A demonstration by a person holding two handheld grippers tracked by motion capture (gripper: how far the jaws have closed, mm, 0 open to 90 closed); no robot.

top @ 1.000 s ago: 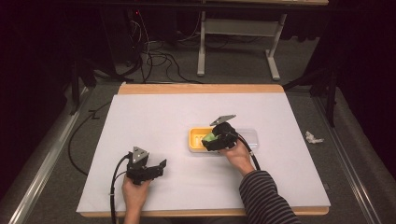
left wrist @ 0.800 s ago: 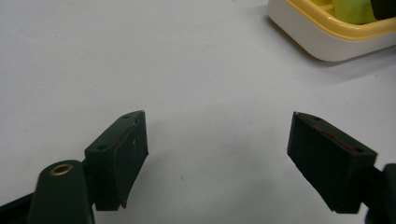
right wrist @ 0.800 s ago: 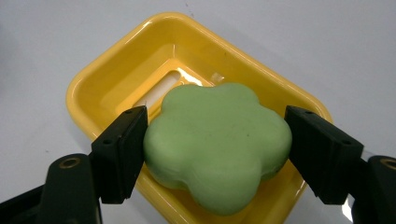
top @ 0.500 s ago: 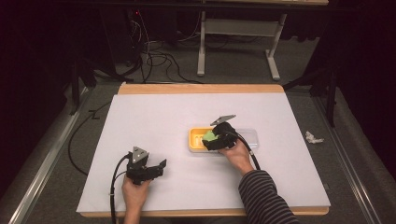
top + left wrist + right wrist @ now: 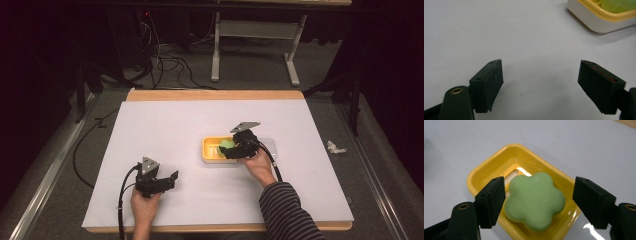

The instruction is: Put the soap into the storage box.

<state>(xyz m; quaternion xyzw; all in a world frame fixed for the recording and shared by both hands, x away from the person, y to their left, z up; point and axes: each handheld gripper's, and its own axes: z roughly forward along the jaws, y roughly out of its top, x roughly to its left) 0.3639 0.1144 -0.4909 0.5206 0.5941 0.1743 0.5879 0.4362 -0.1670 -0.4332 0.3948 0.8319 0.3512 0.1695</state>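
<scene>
A green flower-shaped soap point(image 5: 535, 200) lies in a yellow soap dish point(image 5: 499, 160) right of the table's middle. My right gripper point(image 5: 539, 187) is open, one jaw on each side of the soap, with a small gap between each jaw and the soap. From above, the right gripper point(image 5: 231, 150) hangs over the dish point(image 5: 211, 150) with the soap point(image 5: 227, 144) just under it. My left gripper point(image 5: 172, 179) rests near the front left of the white table, open and empty. In its own view the left gripper point(image 5: 540, 67) faces bare table, and the dish point(image 5: 596, 22) sits at the upper right.
The white table top point(image 5: 165, 130) has a wooden rim at the back and front. A pale translucent piece point(image 5: 270, 145) lies against the dish's right side. A crumpled white scrap point(image 5: 335, 147) lies on the floor to the right. Cables and metal stand legs point(image 5: 216, 55) are behind the table.
</scene>
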